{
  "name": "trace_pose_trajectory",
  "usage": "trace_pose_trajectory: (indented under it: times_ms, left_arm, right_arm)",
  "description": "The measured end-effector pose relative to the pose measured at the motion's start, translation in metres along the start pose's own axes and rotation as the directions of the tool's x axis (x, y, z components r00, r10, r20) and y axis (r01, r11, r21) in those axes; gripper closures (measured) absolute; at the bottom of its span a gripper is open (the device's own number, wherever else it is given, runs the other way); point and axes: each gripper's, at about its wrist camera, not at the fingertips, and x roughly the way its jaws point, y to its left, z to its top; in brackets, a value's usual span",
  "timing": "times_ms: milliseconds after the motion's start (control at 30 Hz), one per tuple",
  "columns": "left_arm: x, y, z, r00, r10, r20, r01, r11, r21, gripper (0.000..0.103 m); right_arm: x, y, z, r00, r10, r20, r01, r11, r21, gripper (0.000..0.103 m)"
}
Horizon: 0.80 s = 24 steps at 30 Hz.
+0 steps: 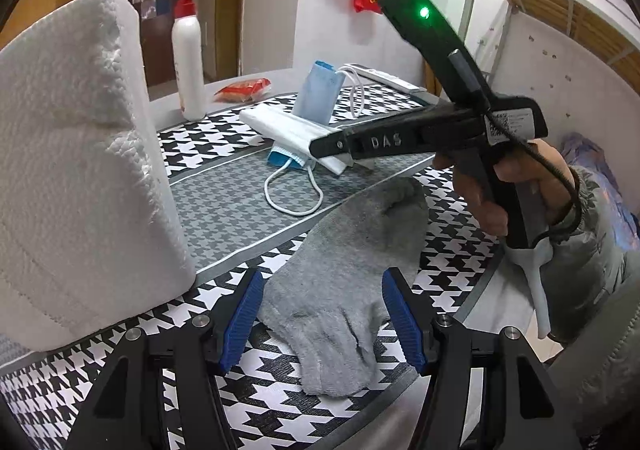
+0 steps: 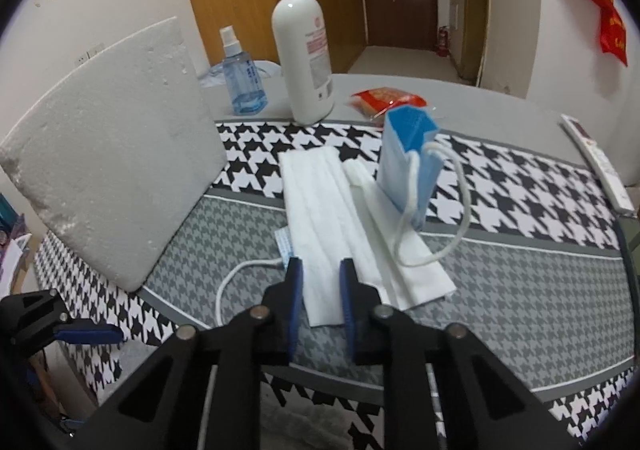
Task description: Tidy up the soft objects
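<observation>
The right tongs [image 2: 320,290] clamp the near end of a white mask [image 2: 316,217] lying mid-surface on the houndstooth mat [image 2: 520,270]. The left tongs [image 1: 322,320] stand apart, straddling a grey sock [image 1: 344,274] without touching it, near the surface's [image 2: 460,97] front edge. A foam block [image 1: 80,153] stands at the left edge, a blue mask [image 2: 408,165] upright behind the white one, and a pump bottle [image 2: 304,49] toward the back edge.

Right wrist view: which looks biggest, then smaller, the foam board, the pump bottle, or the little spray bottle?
1. foam board, though it's nearest the camera
2. pump bottle
3. spray bottle
</observation>
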Motion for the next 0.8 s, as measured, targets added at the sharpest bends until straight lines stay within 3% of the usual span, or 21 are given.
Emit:
trace_pose_trajectory:
  times_ms: [133,200,267,600,767,800]
  left_arm:
    - [-0.002,0.000,-0.001,1.000,-0.005,0.005,0.005,1.000,0.000,0.040]
    - [-0.002,0.000,-0.001,1.000,-0.006,0.006,0.006,1.000,0.000,0.040]
    - [-0.003,0.000,-0.002,1.000,-0.007,0.007,0.007,1.000,0.000,0.040]
    - [-0.004,0.004,-0.003,1.000,-0.011,0.019,0.012,1.000,-0.006,0.040]
    - [-0.003,0.003,-0.004,1.000,-0.009,0.013,0.009,1.000,-0.002,0.040]
    - [-0.002,0.003,-0.004,1.000,-0.009,0.013,0.009,1.000,-0.002,0.040]
  right_arm:
    - [0.007,0.003,-0.001,1.000,-0.012,-0.024,0.012,1.000,-0.015,0.081]
    - [0.006,0.006,-0.001,1.000,-0.022,-0.022,0.021,0.999,-0.025,0.074]
    - [0.005,0.007,-0.001,1.000,-0.009,-0.019,0.008,1.000,-0.029,0.061]
    - [0.009,0.009,0.000,0.996,-0.087,-0.019,0.086,0.996,-0.034,0.060]
    - [0.008,0.006,-0.001,0.997,-0.072,-0.020,0.071,0.997,-0.014,0.094]
    - [0.007,0.005,-0.001,0.998,-0.059,-0.023,0.059,0.998,-0.004,0.094]
